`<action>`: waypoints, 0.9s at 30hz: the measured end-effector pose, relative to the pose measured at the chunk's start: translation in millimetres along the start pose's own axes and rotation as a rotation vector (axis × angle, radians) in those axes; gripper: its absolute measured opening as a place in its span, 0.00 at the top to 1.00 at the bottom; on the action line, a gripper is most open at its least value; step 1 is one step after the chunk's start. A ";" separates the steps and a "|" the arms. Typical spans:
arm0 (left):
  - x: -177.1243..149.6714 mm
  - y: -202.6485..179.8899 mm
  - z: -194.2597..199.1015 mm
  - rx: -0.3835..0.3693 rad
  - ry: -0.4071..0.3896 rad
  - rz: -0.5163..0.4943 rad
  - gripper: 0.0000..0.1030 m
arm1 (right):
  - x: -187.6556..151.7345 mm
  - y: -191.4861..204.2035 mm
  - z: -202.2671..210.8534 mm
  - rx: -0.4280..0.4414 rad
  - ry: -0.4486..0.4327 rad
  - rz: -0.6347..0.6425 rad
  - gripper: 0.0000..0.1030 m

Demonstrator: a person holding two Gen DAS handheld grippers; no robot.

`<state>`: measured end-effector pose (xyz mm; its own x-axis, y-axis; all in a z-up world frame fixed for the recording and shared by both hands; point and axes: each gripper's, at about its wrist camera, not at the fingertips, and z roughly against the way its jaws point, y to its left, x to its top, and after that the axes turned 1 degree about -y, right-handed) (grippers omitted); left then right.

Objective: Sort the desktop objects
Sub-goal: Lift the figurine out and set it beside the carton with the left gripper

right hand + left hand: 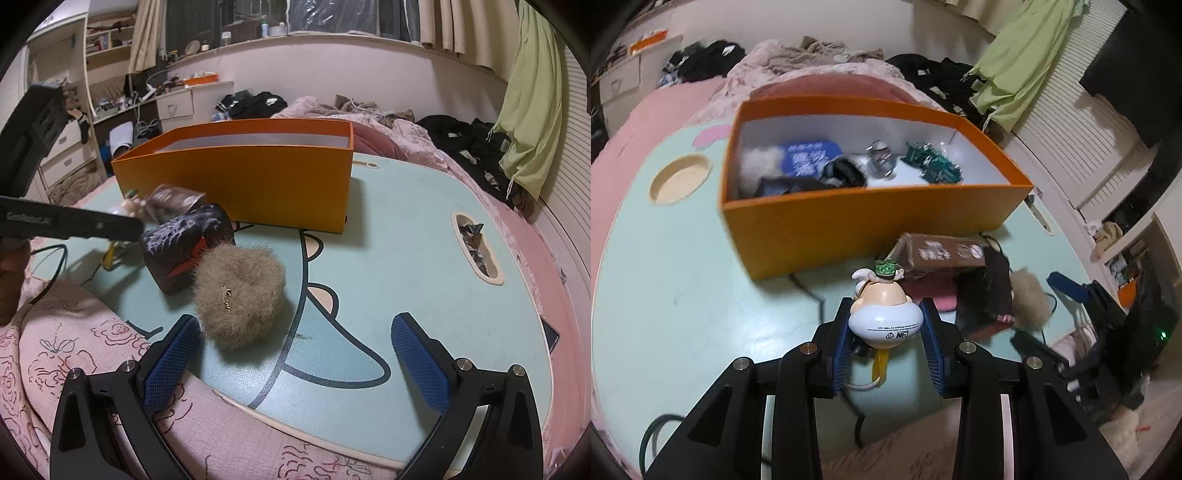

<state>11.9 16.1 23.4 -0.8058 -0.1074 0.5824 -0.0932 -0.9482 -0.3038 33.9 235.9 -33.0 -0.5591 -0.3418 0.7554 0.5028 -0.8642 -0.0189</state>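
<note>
My left gripper (886,321) is shut on a small toy figure (884,317) with a white ring base and a green hat, held above the pale green lap table (683,280), in front of the orange box (871,218). The box holds several items, among them a blue packet (809,157) and a green piece (932,162). My right gripper (295,343) is open and empty over the table's near edge. A tan furry pouch (238,295) lies just ahead of its left finger (173,354), beside a black pouch (188,243). The left gripper (74,223) and toy show blurred at left.
A brown carton (942,251) lies tipped by the box. The table (388,258) has a round cup hole (679,179) and a slot hole (476,247) with wrappers. Cables trail at the table's near left. Pink bedding, clothes and a green garment (532,110) surround it.
</note>
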 end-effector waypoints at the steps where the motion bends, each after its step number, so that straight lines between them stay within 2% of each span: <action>1: 3.3 -0.9 -0.1 0.002 -0.011 -0.009 0.64 | -0.5 -0.5 0.4 0.000 0.000 0.000 0.00; 3: 6.2 -4.7 4.5 -0.007 -0.054 -0.016 0.63 | -0.4 -0.3 0.3 0.000 0.000 0.000 0.00; 4: 7.5 -4.7 6.8 -0.012 -0.070 -0.021 0.52 | 0.0 0.0 0.1 0.000 0.000 0.000 0.00; 5: 5.7 -5.7 10.2 0.000 -0.074 -0.032 0.33 | -0.7 -0.6 0.8 0.000 0.000 0.000 0.00; 6: 3.9 -5.1 11.6 0.021 -0.078 -0.038 0.27 | -0.2 -0.1 0.1 0.000 0.000 0.000 0.00; 8: -3.7 -3.7 15.5 0.073 -0.103 -0.059 0.25 | -0.3 -0.2 0.3 0.000 0.000 0.000 0.00; 13: -25.3 0.9 12.1 0.142 -0.049 -0.109 0.25 | -0.3 -0.2 0.2 0.000 0.000 -0.001 0.00; 15: -36.3 -0.1 4.9 0.160 -0.029 -0.145 0.19 | -0.4 -0.3 0.3 -0.001 0.000 0.001 0.00; 16: -41.5 -4.1 2.5 0.202 -0.057 -0.192 0.15 | 0.5 -0.3 0.0 -0.002 0.001 0.001 0.00; 19: -37.8 -2.8 -3.1 0.206 -0.058 -0.188 0.06 | 1.5 0.0 0.0 -0.002 0.002 0.000 0.00; 20: -35.5 -1.9 -5.6 0.210 -0.053 -0.184 0.00 | 1.5 -0.1 -0.7 -0.002 0.003 0.000 0.00; 27: -31.9 0.0 -10.1 0.223 -0.055 -0.164 0.00 | 1.8 -0.9 -0.9 -0.004 0.002 0.000 0.00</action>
<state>31.8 22.5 -2.8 -0.7568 0.0429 0.6522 -0.0838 -0.9960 -0.0317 31.8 235.7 -32.3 -0.5604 -0.3420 0.7543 0.5000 -0.8658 -0.0210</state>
